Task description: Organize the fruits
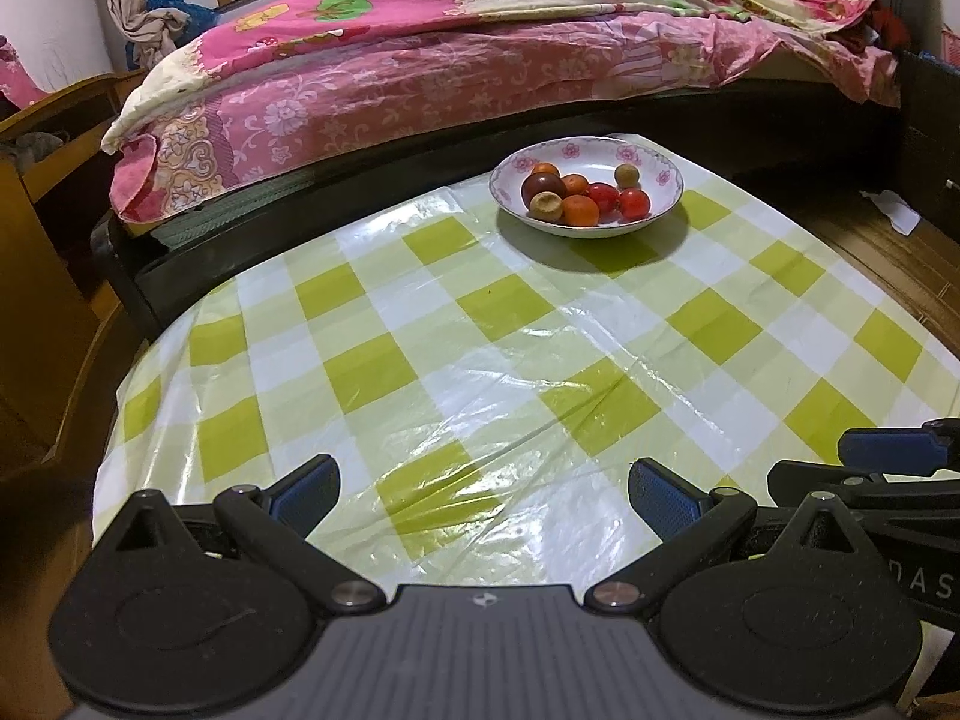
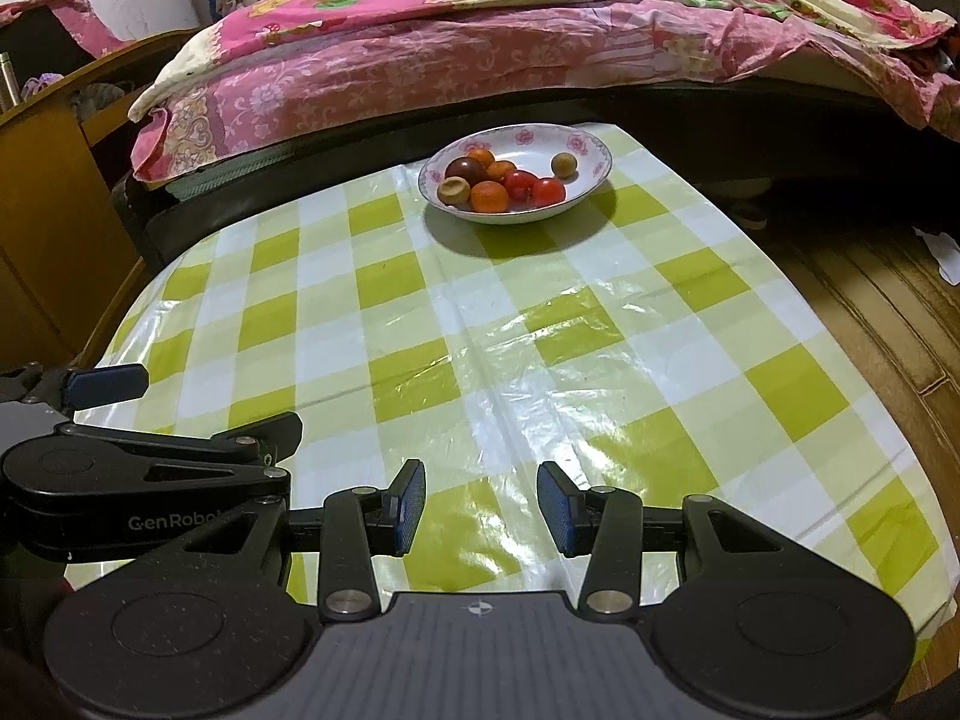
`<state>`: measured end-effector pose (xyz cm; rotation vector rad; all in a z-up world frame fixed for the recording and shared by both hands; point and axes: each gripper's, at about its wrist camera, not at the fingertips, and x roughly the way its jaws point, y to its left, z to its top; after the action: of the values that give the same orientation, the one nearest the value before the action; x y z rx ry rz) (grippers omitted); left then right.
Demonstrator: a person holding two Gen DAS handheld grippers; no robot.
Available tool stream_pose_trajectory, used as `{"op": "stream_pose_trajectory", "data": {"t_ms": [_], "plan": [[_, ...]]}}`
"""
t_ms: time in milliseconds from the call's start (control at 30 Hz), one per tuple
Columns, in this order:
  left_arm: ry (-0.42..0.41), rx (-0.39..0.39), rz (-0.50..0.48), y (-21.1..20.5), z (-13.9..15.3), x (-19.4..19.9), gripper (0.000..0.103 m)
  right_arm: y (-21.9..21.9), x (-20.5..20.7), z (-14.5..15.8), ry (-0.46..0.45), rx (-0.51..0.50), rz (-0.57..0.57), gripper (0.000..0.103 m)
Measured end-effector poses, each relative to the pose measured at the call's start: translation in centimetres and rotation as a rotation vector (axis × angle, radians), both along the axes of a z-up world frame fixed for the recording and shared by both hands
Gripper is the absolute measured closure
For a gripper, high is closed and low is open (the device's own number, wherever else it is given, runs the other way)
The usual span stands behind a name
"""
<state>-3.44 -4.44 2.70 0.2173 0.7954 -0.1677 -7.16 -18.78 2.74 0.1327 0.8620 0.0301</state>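
Fruits are piled in a flowered bowl set near the table's far edge, beside the bed. Left gripper is held spread wide, empty. Right gripper is held partly spread, empty, above the near edge.

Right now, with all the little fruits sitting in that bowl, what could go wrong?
The bowl sits near the far edge of the table, beside the bed, so a hard nudge might push it off. The fruits are round and bunched together; grabbing the orange one could bump the red tomato and send it rolling. The tablecloth is shiny and wrinkled, so the bowl might slide.
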Motion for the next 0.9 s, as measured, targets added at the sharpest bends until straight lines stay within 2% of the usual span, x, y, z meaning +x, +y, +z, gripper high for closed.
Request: {"op": "stream_pose_trajectory", "data": {"t_ms": [900], "plan": [[-0.020,0.015,0.000,0.1,0.1,-1.1,0.000,0.3,-0.8,-0.1,0.007,0.001,0.007,0.064]]}}
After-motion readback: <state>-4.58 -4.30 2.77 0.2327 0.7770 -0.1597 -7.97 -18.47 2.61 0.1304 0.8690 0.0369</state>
